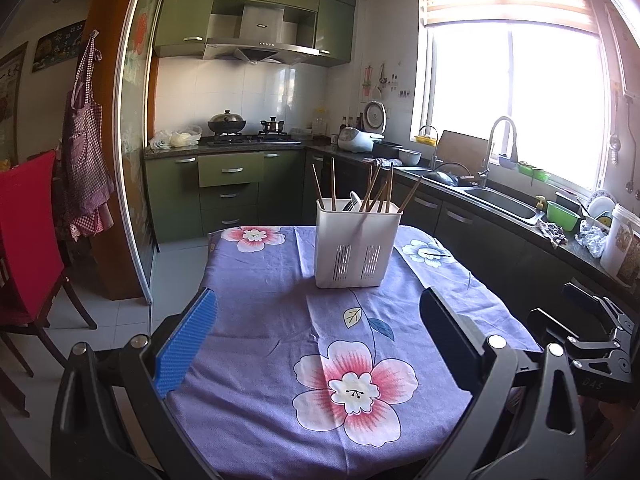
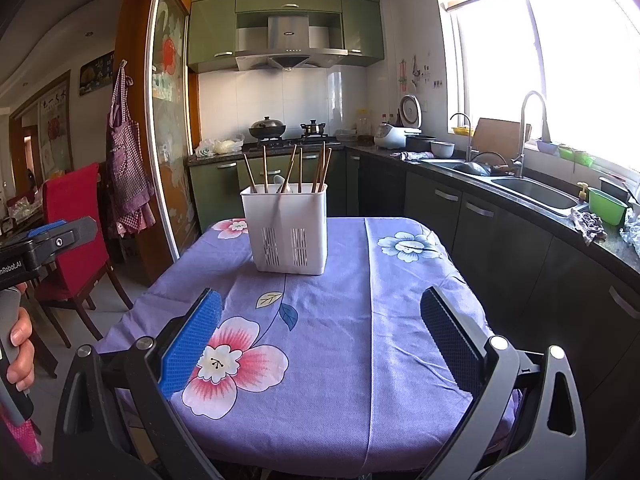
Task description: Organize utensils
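Observation:
A white slotted utensil holder (image 1: 356,246) stands upright on the table with the purple floral cloth (image 1: 280,344). It also shows in the right wrist view (image 2: 289,229). Several wooden chopsticks (image 1: 376,190) and a white spoon (image 1: 354,201) stand in it; both show in the right wrist view too, the chopsticks (image 2: 294,172) and the spoon (image 2: 282,184). My left gripper (image 1: 320,324) is open and empty, low over the near part of the table. My right gripper (image 2: 320,324) is open and empty, also short of the holder. The left gripper's side shows at the left edge of the right wrist view (image 2: 52,236).
A red-covered chair (image 1: 28,240) stands left of the table. A dark counter with a steel sink (image 2: 532,194) and faucet runs along the right under the window. Green cabinets and a stove with pots (image 1: 228,124) are at the back. An apron (image 2: 128,176) hangs by the glass door.

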